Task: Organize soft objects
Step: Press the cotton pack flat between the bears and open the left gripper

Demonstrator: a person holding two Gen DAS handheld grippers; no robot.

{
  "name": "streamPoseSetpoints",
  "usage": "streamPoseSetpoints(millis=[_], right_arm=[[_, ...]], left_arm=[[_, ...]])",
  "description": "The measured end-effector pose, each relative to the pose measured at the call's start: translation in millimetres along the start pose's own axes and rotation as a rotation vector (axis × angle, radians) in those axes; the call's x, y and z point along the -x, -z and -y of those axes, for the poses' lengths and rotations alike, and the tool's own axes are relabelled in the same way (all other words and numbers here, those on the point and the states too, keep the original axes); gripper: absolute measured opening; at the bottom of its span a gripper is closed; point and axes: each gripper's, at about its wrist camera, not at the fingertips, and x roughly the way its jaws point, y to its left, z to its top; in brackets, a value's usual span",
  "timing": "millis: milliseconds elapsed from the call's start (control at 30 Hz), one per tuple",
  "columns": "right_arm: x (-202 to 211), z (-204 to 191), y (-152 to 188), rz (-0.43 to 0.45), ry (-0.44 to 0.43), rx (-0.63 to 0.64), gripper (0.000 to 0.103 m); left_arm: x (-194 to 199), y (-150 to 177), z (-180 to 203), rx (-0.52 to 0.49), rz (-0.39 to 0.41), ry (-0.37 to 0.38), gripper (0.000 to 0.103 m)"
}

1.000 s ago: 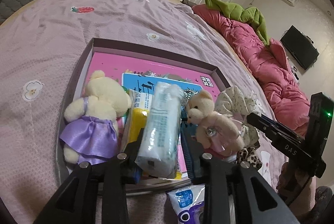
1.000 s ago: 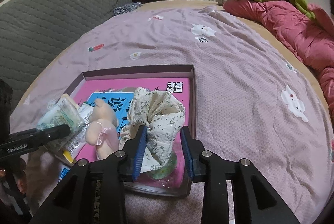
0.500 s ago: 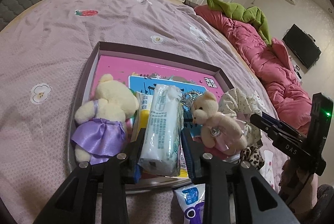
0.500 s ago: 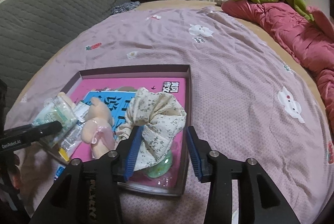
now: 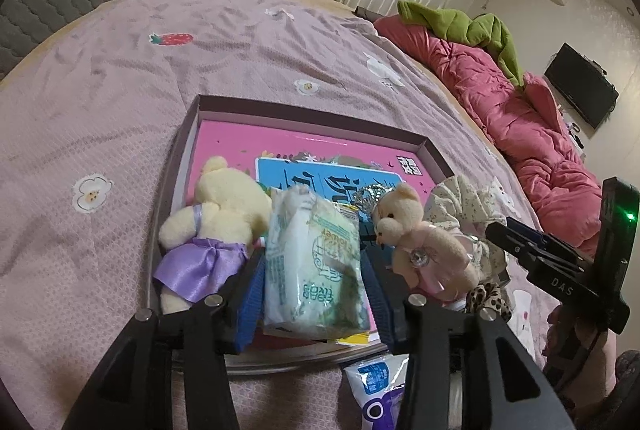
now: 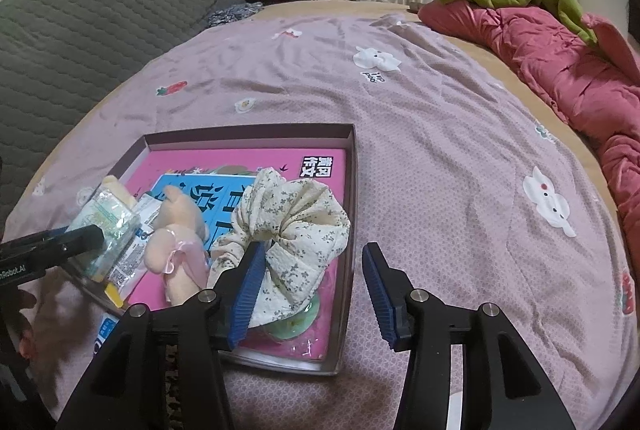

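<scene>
In the left wrist view, the left gripper (image 5: 314, 294) was opening its jaws around a tissue pack (image 5: 316, 266) lying in the shallow box (image 5: 308, 109), between a cream bear (image 5: 216, 226) on the left and a pink bear (image 5: 420, 250) on the right.

In the right wrist view, the right gripper (image 6: 312, 294) was opening wide; the floral scrunchie (image 6: 288, 230) lay in the box's near right part, touching only the left pad.

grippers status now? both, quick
Left gripper: jaws opening, tissue pack between them, no longer squeezed.
Right gripper: jaws opening, floral scrunchie only against the left pad, released.
</scene>
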Motion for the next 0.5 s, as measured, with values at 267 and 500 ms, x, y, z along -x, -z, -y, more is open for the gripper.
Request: streamPoseSetpoints(millis=[267, 500], right_arm=[[0, 0, 0, -0.001, -0.003, -0.003, 0.052], [-1, 1, 0, -0.002, -0.004, -0.002, 0.052]], left_arm=[[7, -2, -5, 0.009, 0.028, 0.006, 0.047], [10, 2, 12, -0.069, 0.037, 0.030, 0.047]])
